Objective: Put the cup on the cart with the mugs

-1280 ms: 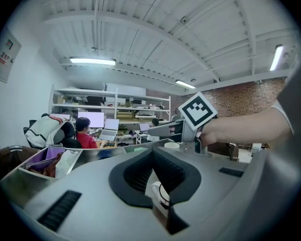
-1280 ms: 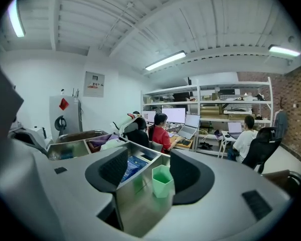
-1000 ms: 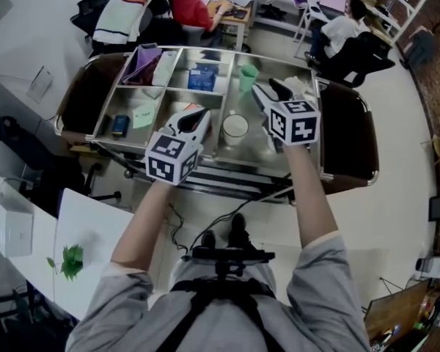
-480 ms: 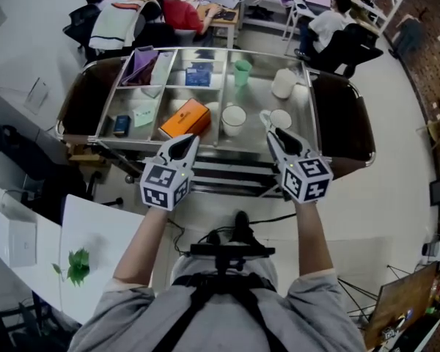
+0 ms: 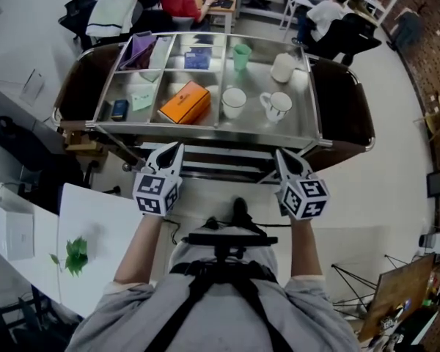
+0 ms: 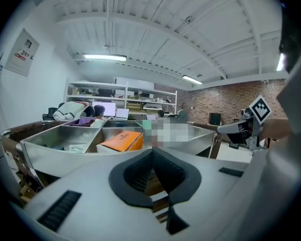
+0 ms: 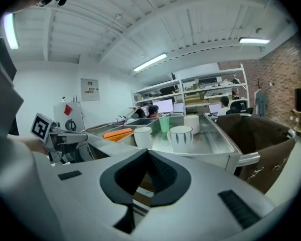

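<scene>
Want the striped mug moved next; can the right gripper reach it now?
Probably yes: the striped mug stands near the cart's front rim, nothing between it and the right gripper. Its fingers have just closed on nothing, so they must reopen and clear the rim.

Cart (image 5: 205, 129): shiny bare metal | striped mug (image 5: 277, 105): glossy white glaze | green cup (image 5: 241, 56): smooth, plastic-looking | orange box (image 5: 185, 103): matt card

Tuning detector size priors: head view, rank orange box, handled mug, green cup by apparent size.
1. orange box, largest
2. handled mug
3. green cup, smallest, though it stands farther back, so that gap is unsure
</scene>
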Demonstrator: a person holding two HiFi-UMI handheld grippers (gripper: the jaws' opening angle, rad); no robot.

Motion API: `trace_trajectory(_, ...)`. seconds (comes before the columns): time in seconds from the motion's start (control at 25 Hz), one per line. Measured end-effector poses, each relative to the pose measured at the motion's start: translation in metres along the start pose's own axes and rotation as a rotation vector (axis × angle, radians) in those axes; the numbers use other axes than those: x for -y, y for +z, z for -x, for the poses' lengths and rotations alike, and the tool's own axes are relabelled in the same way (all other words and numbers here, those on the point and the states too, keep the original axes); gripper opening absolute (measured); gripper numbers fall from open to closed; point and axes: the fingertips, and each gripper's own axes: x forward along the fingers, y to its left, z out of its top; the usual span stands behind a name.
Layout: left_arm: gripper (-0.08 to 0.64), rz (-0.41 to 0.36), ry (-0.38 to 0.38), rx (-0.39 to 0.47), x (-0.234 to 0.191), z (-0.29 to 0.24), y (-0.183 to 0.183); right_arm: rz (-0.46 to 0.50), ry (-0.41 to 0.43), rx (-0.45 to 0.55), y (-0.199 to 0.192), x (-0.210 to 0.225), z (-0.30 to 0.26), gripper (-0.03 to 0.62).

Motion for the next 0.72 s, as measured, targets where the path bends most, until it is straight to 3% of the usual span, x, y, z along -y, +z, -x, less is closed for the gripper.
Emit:
trace_trajectory(0.32,0.005,0.033,0.036,-0.011,-0.004,0.018,-0.029,-0.025,-0.011,-0.038,-0.031,-0.001,0.006,0.005)
trace_trajectory(0.72,0.005,0.051,0.031,-0.010,-0.006,0.023,-0.034,-0.024,-0.011,-0.067,-0.044,0.003,0.008,0.005)
